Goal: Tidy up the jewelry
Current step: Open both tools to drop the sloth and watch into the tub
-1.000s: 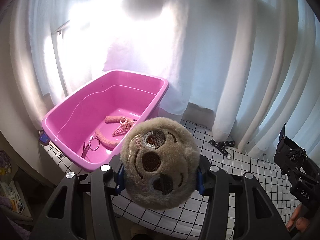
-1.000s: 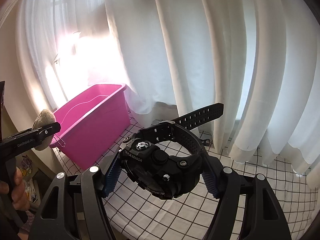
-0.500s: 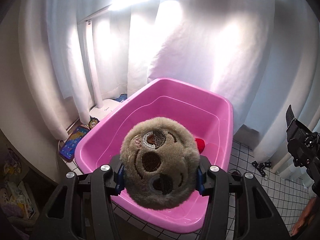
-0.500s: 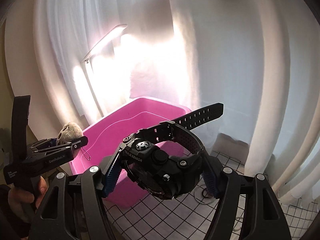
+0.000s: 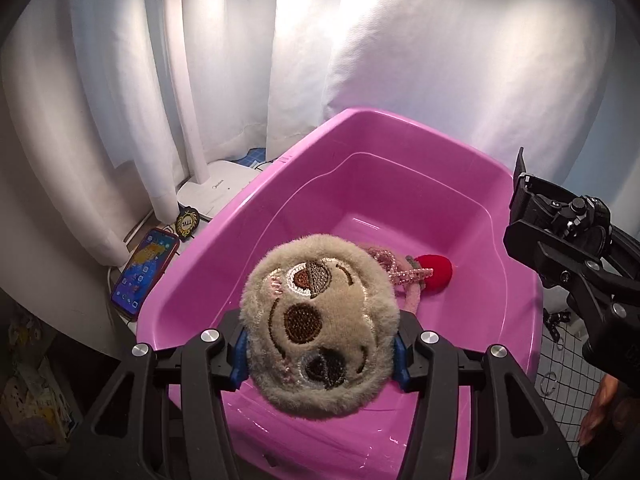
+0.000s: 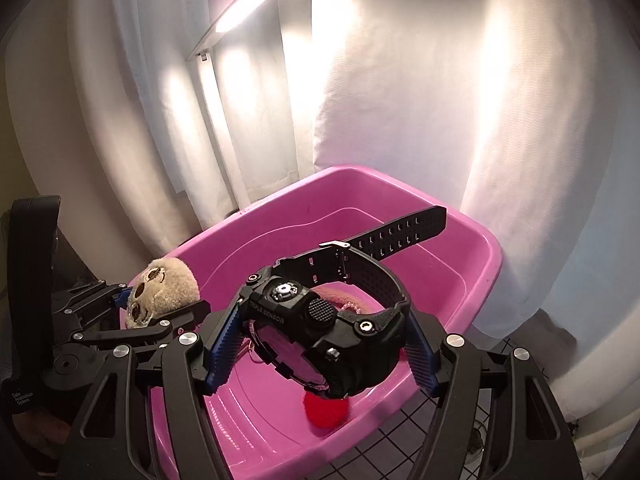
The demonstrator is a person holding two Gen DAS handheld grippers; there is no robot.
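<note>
My left gripper is shut on a round beige plush face charm and holds it above the near end of a pink plastic tub. My right gripper is shut on a black digital watch with its strap sticking out, held above the tub. In the tub lie a red pompom and pink beaded and fuzzy pieces. The left gripper with the charm shows at the left of the right wrist view. The right gripper with the watch shows at the right of the left wrist view.
A white desk lamp base stands left of the tub, with a phone and a small badge beside it. White curtains hang behind. A gridded tablecloth with small clips and rings lies to the right.
Both grippers have moved left and forward over the tub, still holding the charm and the watch. The tub now fills the lower middle of both views.
</note>
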